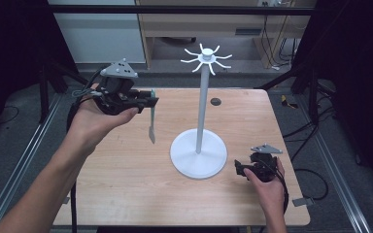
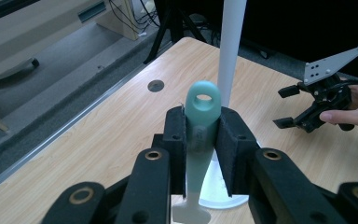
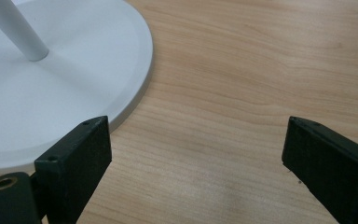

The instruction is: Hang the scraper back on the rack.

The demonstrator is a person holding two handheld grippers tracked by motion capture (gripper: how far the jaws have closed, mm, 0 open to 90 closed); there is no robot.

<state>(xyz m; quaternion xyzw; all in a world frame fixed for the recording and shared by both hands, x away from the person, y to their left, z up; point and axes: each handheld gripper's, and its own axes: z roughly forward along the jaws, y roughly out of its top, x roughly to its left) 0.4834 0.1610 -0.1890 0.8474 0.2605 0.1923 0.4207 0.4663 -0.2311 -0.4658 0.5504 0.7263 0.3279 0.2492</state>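
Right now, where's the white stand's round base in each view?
High view: white stand base at centre, right of the hanging green spatula.
Left gripper view: a sliver of it low centre, behind the jaws.
Right gripper view: upper left.
Shared landmark: the white pole.

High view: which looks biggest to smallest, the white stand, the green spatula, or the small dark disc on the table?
1. White stand, by far the tallest thing.
2. Green spatula, hanging from the left gripper; held nearer the camera, so it looks somewhat enlarged.
3. Dark disc.
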